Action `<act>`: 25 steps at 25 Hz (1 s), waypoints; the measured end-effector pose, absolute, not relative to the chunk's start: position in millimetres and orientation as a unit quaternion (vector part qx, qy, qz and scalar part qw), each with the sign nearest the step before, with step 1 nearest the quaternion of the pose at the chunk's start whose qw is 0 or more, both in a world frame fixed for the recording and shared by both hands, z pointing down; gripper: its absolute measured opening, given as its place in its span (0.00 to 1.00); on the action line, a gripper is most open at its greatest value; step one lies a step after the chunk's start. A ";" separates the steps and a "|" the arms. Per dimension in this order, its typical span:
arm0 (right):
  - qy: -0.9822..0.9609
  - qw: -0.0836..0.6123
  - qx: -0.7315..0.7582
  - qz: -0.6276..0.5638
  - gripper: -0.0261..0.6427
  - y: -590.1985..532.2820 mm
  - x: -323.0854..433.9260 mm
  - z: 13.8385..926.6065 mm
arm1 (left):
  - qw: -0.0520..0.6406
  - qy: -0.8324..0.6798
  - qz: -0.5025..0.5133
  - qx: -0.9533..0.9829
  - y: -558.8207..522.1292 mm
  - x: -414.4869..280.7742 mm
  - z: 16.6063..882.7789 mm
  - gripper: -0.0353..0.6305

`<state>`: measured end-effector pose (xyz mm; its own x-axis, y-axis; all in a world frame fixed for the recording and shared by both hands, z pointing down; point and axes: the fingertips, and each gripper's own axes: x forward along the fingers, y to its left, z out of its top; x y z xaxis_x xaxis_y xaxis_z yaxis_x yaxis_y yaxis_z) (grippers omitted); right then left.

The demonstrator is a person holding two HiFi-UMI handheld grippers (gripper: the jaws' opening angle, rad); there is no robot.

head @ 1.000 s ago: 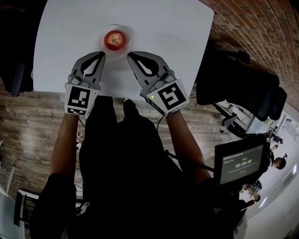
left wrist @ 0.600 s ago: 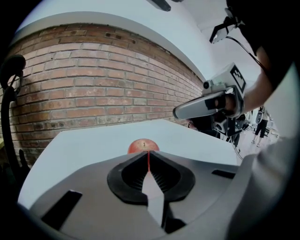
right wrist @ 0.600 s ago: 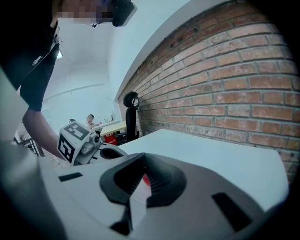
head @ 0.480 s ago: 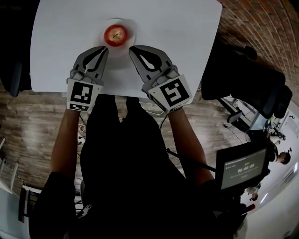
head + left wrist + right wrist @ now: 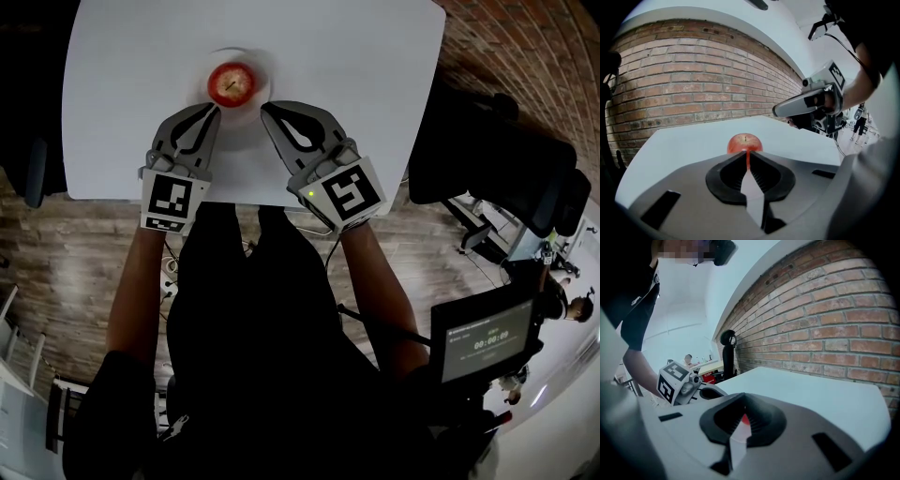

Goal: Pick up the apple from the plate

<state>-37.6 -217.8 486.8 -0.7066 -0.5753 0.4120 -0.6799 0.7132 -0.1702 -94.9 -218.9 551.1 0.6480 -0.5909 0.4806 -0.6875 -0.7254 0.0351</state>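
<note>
Red apple [image 5: 232, 82] on a white plate [image 5: 262, 67], seen just ahead of and between the left gripper [image 5: 209, 110] and right gripper [image 5: 266, 109], both with jaws pressed together. The jaws are best spread wider than the apple, then closed across its middle.

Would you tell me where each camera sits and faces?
Head view: on the person's head, facing steeply down at the table and apple; both forearms, left gripper, right gripper show.
Left gripper view: on that gripper, facing along its shut jaws at the apple; right gripper shows.
Right gripper view: on that gripper, facing along its shut jaws at the apple; left gripper shows.
All three share the apple.
</note>
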 end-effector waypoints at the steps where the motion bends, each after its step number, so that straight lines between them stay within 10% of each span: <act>1: -0.911 0.167 0.344 0.156 0.05 -218.2 -38.3 486.6 | 0.107 -0.356 0.224 0.901 -219.2 -95.1 551.3 0.06; 25: -0.908 0.161 0.352 0.162 0.04 -220.7 -32.8 487.6 | 0.099 -0.367 0.238 0.894 -227.2 -89.0 565.9 0.41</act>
<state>-32.8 -220.7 487.6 -0.7008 -0.5863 0.4063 -0.6907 0.7001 -0.1810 -89.0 -227.2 565.9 0.6182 -0.6084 0.4978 -0.7028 -0.7114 0.0034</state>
